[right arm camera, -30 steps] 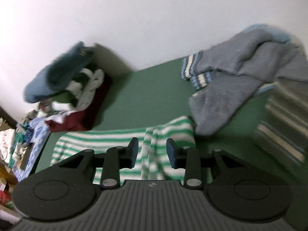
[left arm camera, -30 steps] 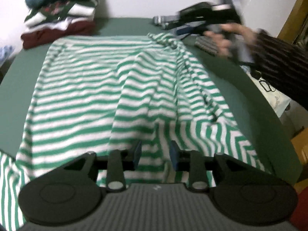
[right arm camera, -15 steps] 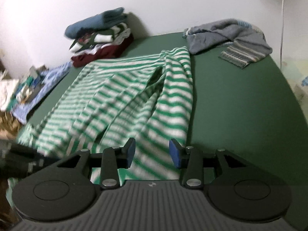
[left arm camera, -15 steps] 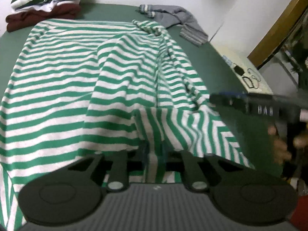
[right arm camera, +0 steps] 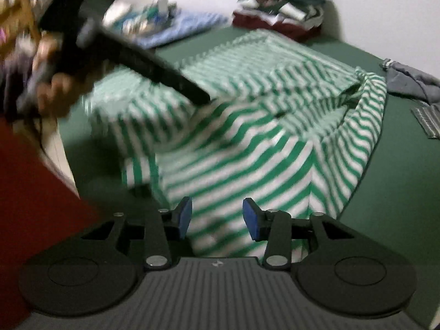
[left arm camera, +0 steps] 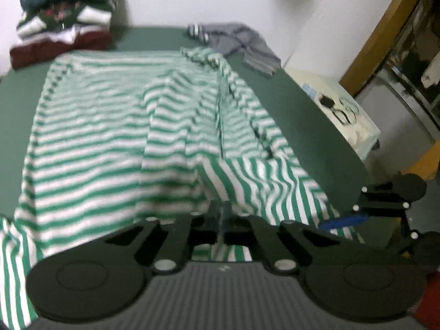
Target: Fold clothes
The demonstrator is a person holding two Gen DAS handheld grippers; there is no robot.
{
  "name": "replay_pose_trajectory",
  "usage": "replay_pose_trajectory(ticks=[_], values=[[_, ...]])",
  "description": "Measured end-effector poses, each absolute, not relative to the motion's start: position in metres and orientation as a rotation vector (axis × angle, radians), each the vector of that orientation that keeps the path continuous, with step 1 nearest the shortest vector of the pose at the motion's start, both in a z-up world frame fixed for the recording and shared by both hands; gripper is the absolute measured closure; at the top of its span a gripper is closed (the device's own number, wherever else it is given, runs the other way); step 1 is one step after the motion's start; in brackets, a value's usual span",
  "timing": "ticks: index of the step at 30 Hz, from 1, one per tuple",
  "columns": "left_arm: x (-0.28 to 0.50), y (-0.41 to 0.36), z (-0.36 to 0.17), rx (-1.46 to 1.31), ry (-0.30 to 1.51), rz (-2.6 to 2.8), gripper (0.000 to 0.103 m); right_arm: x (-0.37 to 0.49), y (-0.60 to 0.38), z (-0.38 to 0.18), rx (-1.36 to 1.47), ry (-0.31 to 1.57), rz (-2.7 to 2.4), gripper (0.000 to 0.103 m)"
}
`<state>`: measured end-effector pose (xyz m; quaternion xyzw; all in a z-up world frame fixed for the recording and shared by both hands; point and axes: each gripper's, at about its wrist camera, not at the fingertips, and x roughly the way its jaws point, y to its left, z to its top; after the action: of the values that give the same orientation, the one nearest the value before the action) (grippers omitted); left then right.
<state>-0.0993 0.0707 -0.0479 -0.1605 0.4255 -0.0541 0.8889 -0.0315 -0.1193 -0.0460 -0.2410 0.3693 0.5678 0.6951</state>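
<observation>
My left gripper has just clamped shut on the green-and-white striped knit garment's near hem, my right gripper now swung beside it, jaws apart and empty, likely for pairing the grip.

the left gripper was closed, its jaws pinched together on a fold of the striped shirt at its near edge. the right gripper was spread wide, with the blue pads apart and nothing between them. a blurred hand gripped the left tool's handle.
</observation>
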Motion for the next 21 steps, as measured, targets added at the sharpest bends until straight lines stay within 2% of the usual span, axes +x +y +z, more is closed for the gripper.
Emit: replay_pose_trajectory(ticks=[1,4,7,8,10,12,14,17,21], values=[[-0.103,0.071,-0.050,-0.338,0.891,-0.121,0.096,-0.033,-0.118,-0.048,-0.541,0.825,1.260,0.059],[-0.110,0.068,-0.057,-0.337,0.906,-0.130,0.062,-0.037,-0.113,-0.053,-0.522,0.820,1.239,0.059],[-0.106,0.064,-0.070,-0.351,0.946,-0.136,0.061,-0.039,-0.106,-0.056,-0.491,0.810,1.214,0.056],[-0.105,0.063,-0.073,-0.358,0.959,-0.144,0.067,-0.035,-0.103,-0.054,-0.465,0.801,1.199,0.056],[-0.105,0.060,-0.077,-0.360,0.980,-0.160,0.068,-0.029,-0.098,-0.050,-0.412,0.782,1.170,0.056],[-0.110,0.062,-0.076,-0.365,0.973,-0.177,0.064,-0.023,-0.092,-0.046,-0.360,0.763,1.140,0.056],[-0.117,0.067,-0.073,-0.377,0.953,-0.189,0.045,-0.017,-0.086,-0.043,-0.309,0.743,1.110,0.056],[-0.122,0.070,-0.070,-0.362,0.942,-0.186,0.045,-0.008,-0.059,-0.042,-0.256,0.724,1.088,0.056],[-0.120,0.062,-0.076,-0.326,0.946,-0.193,0.045,-0.003,-0.017,-0.055,-0.369,0.681,1.091,0.055]])
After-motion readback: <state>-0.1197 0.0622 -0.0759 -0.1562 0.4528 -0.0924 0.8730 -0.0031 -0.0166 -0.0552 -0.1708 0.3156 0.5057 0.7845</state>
